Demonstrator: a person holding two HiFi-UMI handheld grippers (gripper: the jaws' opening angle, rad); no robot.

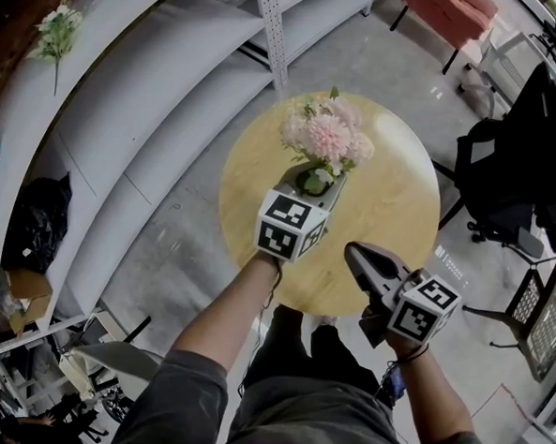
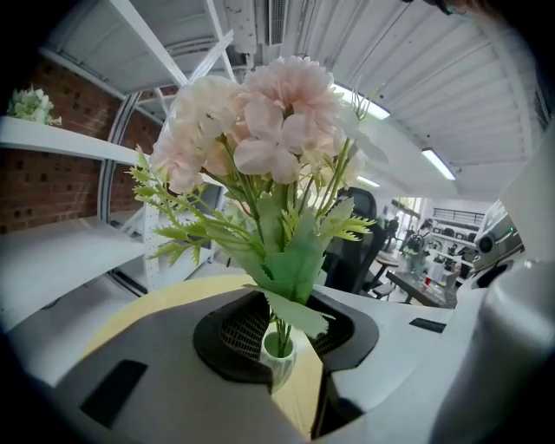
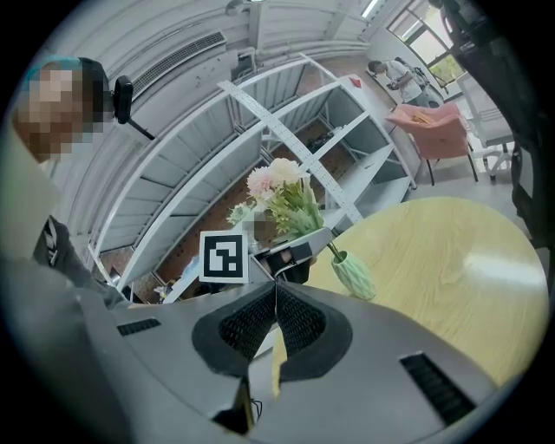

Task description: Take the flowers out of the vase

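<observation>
A bunch of pink flowers point(image 1: 324, 134) with green leaves stands in a small pale-green ribbed vase point(image 3: 353, 276) near the middle of the round wooden table point(image 1: 390, 209). My left gripper point(image 1: 311, 179) reaches over the vase mouth. In the left gripper view the thin green stems point(image 2: 282, 328) rise from the vase point(image 2: 279, 357) between the two pads, with a gap on each side, so this gripper is open. My right gripper point(image 1: 355, 251) hangs over the table's near edge, apart from the vase. Its pads meet and hold nothing point(image 3: 276, 299).
White curved shelving point(image 1: 158, 111) runs along the left and back, with another flower bunch point(image 1: 58, 28) on its top shelf. A pink armchair point(image 1: 453, 4) stands at the back right and a black office chair point(image 1: 510, 174) to the right of the table.
</observation>
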